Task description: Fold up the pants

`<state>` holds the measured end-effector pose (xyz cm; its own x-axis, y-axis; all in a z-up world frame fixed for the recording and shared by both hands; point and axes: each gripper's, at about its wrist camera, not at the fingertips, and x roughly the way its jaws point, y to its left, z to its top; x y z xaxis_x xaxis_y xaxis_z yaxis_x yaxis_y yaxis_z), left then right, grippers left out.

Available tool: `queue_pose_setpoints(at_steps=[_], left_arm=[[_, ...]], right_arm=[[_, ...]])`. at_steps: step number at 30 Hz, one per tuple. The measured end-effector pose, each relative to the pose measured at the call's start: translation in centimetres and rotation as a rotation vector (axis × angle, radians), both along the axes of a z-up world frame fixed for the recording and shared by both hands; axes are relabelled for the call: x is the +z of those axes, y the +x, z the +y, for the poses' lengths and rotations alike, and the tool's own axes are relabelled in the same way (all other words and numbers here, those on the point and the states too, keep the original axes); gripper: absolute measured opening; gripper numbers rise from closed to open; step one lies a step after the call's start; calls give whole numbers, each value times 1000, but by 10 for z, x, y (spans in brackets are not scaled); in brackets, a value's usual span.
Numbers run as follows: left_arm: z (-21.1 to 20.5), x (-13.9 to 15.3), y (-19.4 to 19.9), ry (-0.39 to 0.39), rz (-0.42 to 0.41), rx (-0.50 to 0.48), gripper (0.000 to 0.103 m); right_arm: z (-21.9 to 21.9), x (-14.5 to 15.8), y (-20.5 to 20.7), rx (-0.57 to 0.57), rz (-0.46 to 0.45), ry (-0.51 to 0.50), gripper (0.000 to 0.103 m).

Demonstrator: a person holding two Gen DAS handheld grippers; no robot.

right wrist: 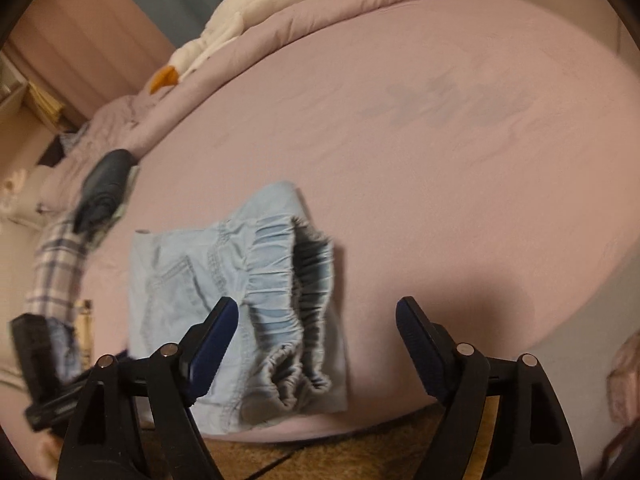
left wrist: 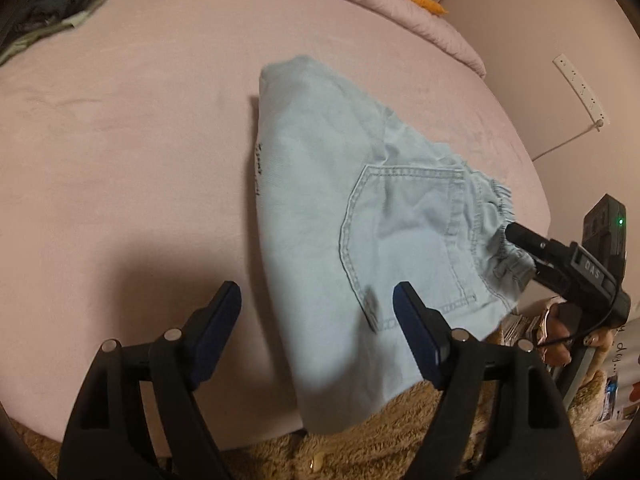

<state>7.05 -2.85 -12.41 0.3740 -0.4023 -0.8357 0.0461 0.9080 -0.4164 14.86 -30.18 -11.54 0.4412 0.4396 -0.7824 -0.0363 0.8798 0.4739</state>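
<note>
Light blue pants lie folded into a compact bundle near the front edge of the pink bed, back pocket up, with one corner hanging over the edge. My left gripper stands open above that near corner, its pads pressing on nothing. In the right wrist view the pants show their gathered elastic waistband towards me. My right gripper is open too; its left finger hovers over the cloth and its right finger is over bare sheet. From the left wrist view, the right gripper sits at the waistband end.
Dark folded clothes rest at the bed's far left side. A white plush goose and a rolled quilt line the back. A brown shaggy rug lies below the front edge. A plaid sleeve reaches in at left.
</note>
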Motion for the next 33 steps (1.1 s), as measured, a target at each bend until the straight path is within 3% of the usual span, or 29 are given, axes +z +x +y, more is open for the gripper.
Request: queue_pose_setpoints(at_steps=[4,7,11,17,20,33], left_arm=[[-6,-6,7,10,11,-3,75],[-11,-7,11,24,-3,-19,70],[-9,-10,17,-16,-11,-8,56],[-14,-7,15,-33,-21,6,29],[-14,2,7,-35,-30,11,21],[3,30,-28,48,-73,48,19]], right_arm=[[7,-23,3,38,71,40,81],[14,-20,3,57,44,12,81],[30,-22,15,96,34,63,80],[47,-20,15,94,-6,-41,62],[45,-12,7,83,-15,-55,46],[76,20,-18,151,-79,-142,42]])
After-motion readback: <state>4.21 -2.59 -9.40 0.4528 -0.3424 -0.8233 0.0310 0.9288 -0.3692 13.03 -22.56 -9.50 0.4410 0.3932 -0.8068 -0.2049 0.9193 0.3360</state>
